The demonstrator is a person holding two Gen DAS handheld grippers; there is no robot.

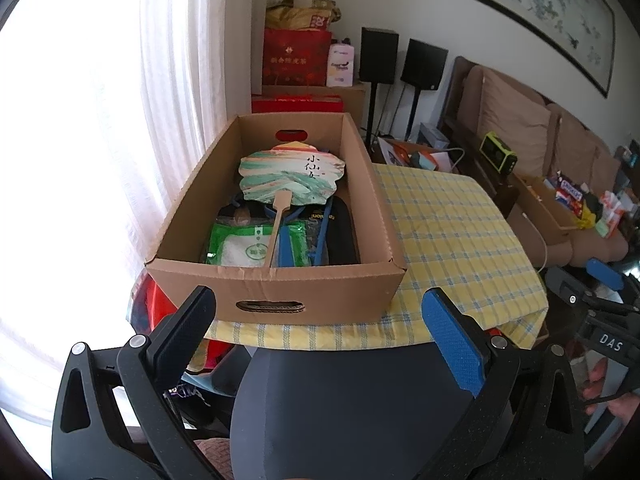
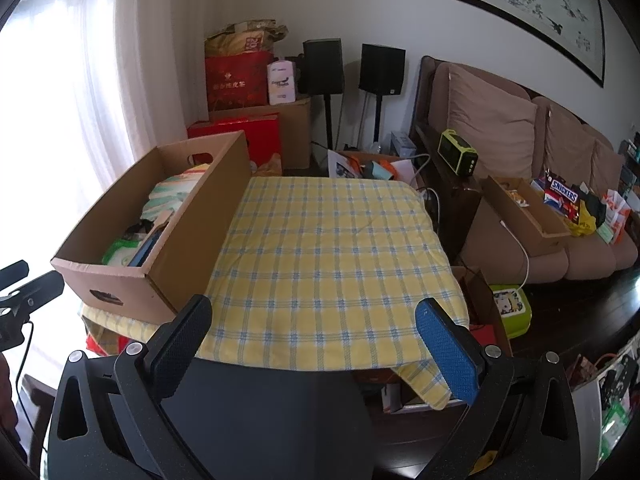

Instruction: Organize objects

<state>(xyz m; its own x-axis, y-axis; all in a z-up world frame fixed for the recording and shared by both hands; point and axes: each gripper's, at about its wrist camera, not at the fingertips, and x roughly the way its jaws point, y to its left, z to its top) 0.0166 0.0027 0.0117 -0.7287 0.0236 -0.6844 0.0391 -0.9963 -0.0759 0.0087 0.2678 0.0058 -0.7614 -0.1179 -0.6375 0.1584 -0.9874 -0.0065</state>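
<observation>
An open cardboard box [image 1: 276, 296] stands on the left part of a table covered by a yellow checked cloth [image 1: 448, 232]. Inside lie a painted hand fan [image 1: 292, 178] on top, a green packet [image 1: 248, 248], a blue strip and dark items. My left gripper [image 1: 320, 320] is open just in front of the box's near wall, holding nothing. The right wrist view shows the same box [image 2: 192, 240] at the left and the bare cloth [image 2: 332, 260] ahead. My right gripper [image 2: 316, 328] is open and empty over the table's near edge.
A brown sofa [image 2: 520, 152] with a snack-filled cardboard tray [image 2: 528, 216] runs along the right. Two black speakers on stands [image 2: 380, 68], red gift boxes [image 2: 236, 84] and floor clutter stand behind the table. A curtained window [image 1: 120, 120] is at the left. A dark chair back [image 1: 340, 408] is below.
</observation>
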